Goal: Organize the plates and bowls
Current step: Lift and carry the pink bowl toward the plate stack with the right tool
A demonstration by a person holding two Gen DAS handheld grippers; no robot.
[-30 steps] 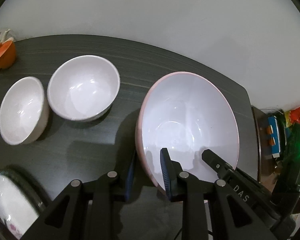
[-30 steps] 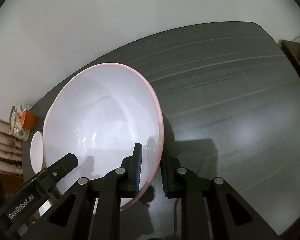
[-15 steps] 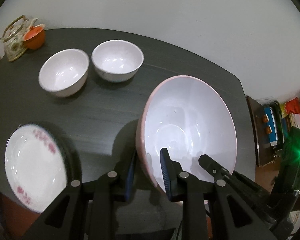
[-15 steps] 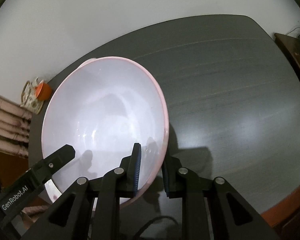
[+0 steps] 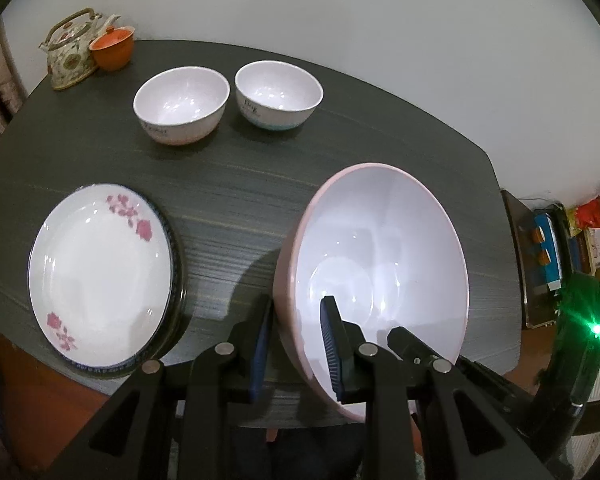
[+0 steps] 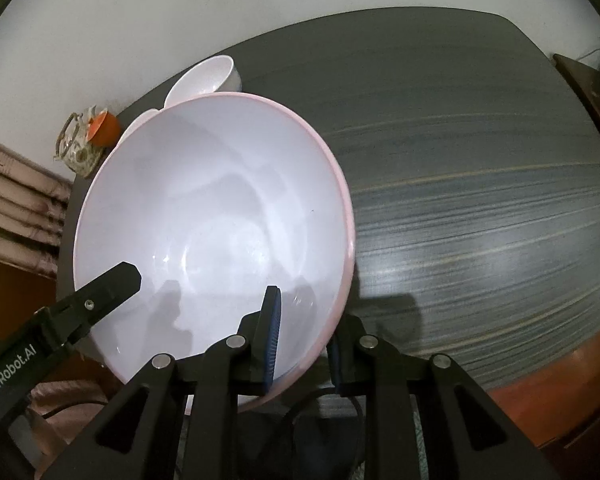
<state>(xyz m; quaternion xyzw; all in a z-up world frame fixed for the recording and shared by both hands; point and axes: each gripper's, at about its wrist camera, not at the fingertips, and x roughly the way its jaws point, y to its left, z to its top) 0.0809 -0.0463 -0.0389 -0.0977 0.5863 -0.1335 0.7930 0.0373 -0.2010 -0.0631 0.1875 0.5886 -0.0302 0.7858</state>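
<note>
Left of the big bowl (image 5: 380, 264) lay the flowered plate (image 5: 100, 276), two small bowls (image 5: 182, 106) beyond. The left gripper (image 5: 296, 344) and right gripper (image 6: 304, 340) each pinched the big bowl's rim, carrying it above the table (image 6: 480, 200). The next move likely called for lowering it level.

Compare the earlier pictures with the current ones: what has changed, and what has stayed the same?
The big bowl, gripped by the left gripper and right gripper, was carried away from the small bowls toward the table's near edge. Both grips held; the plate stayed put.
</note>
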